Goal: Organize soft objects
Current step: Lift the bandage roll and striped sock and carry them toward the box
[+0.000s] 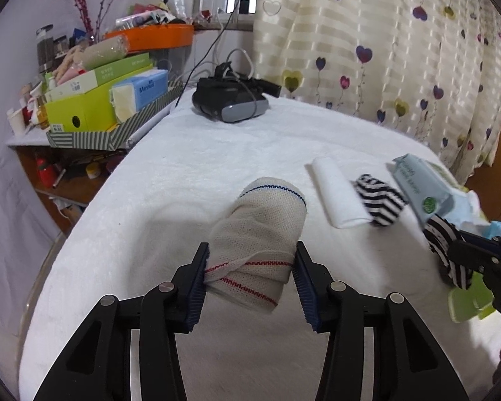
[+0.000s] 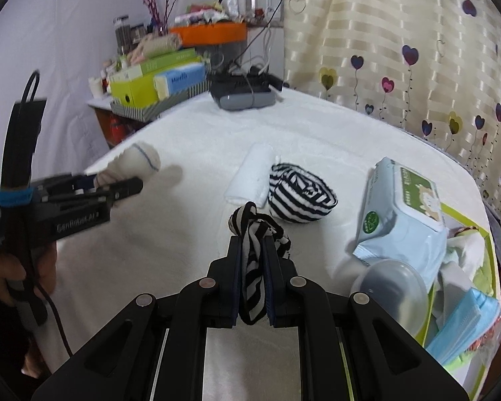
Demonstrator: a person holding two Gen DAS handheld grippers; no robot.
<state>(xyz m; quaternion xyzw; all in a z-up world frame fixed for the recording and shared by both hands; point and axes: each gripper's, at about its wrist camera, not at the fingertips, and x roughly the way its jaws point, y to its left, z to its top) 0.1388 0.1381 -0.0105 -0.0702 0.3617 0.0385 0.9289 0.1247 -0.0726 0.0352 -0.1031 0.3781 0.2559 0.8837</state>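
Stripy cloth [image 2: 252,267] is pinched tight in the right hand-held gripper [image 2: 253,250], up off the white counter [image 1: 183,180]. Only a thin bit is held, so I think it could slide out if the hand jerks. The left hand-held gripper [image 1: 250,267] is partly open, with its pads squeezing the fat bandage roll [image 1: 260,230]. A loose red-edged end hangs off that roll [image 1: 250,289], so it could unwind or catch. The other stripy roll [image 2: 300,197] sits by the folded white cloth [image 2: 250,173].
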